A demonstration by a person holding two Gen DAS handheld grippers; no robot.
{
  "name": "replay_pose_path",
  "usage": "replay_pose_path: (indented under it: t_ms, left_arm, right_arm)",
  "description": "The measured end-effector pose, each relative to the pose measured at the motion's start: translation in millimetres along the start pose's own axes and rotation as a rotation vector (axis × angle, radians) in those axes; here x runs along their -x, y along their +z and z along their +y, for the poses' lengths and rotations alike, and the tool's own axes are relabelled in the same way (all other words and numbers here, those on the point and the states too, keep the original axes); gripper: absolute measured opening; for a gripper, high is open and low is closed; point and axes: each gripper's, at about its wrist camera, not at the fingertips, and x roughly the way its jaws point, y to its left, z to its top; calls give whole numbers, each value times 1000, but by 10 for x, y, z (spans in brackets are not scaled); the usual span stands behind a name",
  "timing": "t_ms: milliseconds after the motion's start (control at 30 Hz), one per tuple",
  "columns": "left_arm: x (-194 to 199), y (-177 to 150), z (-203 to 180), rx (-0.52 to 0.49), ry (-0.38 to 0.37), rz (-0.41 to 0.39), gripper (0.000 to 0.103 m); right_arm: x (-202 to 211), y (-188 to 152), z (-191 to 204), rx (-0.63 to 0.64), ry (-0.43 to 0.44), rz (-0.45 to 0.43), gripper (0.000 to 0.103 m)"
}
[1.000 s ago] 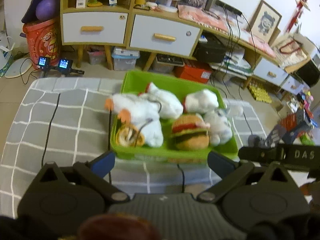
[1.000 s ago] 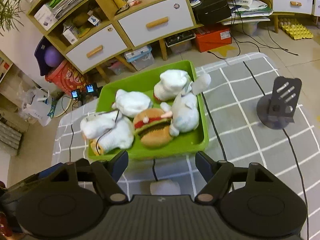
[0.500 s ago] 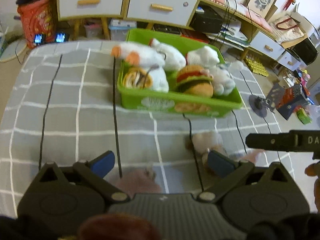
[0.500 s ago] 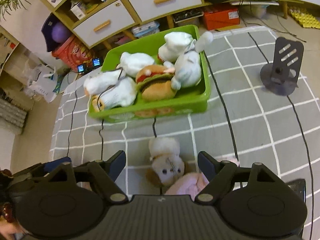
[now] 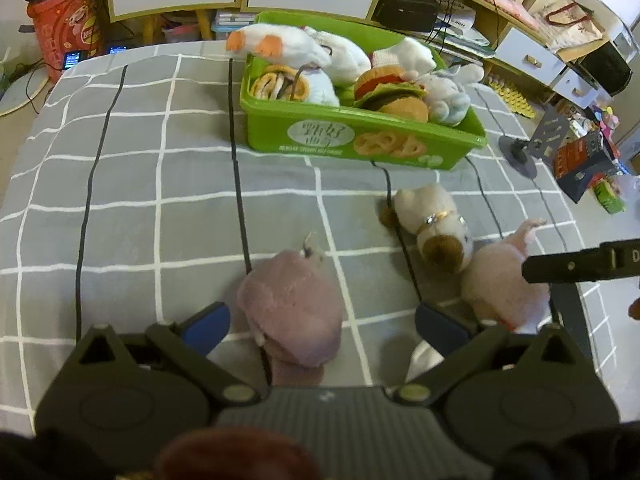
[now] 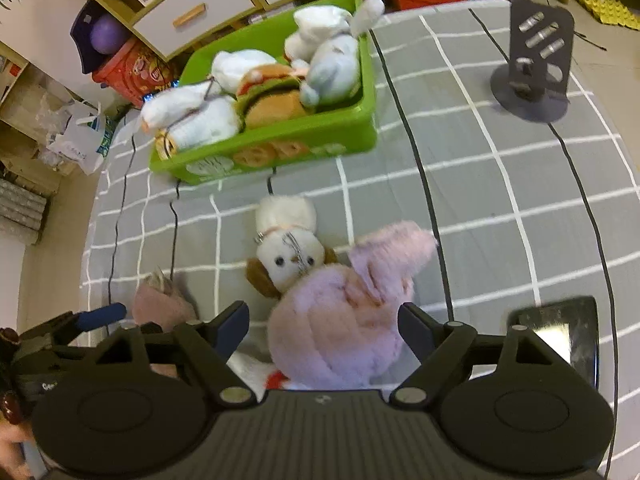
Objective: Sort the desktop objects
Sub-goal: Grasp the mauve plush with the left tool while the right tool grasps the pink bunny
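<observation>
Green bin (image 5: 360, 142) — crammed with plush toys (image 5: 384, 92) (burger included) — on checked cloth (image 5: 160, 184).

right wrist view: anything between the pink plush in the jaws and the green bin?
Yes: the white puppy plush lies between the pink plush and green bin.

Your left gripper's body hides the near end of the purple plush (image 5: 294, 312), and the white thing (image 5: 426, 354) beside it shows only as a scrap. In the right wrist view the pink plush (image 6: 340, 328) is blurred and its lower part sits behind the gripper housing. The dark slab (image 6: 560, 336) by your right finger is too blurred and covered to identify.
</observation>
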Motion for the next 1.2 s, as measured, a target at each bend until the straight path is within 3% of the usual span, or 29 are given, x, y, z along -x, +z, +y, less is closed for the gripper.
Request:
replay_pose_path:
  t_ms: [400, 700, 1200]
  left_arm:
    - [-153, -144, -32, -28, 63, 14, 101]
    - [-249, -178, -99, -57, 79, 23, 94]
    - [-334, -211, -149, -110, 102, 53, 68]
  right_arm:
    - [-268, -159, 65, 48, -41, 75, 85]
    - [-403, -185, 92, 61, -72, 100, 85]
    - [-544, -182, -26, 16, -89, 124, 85]
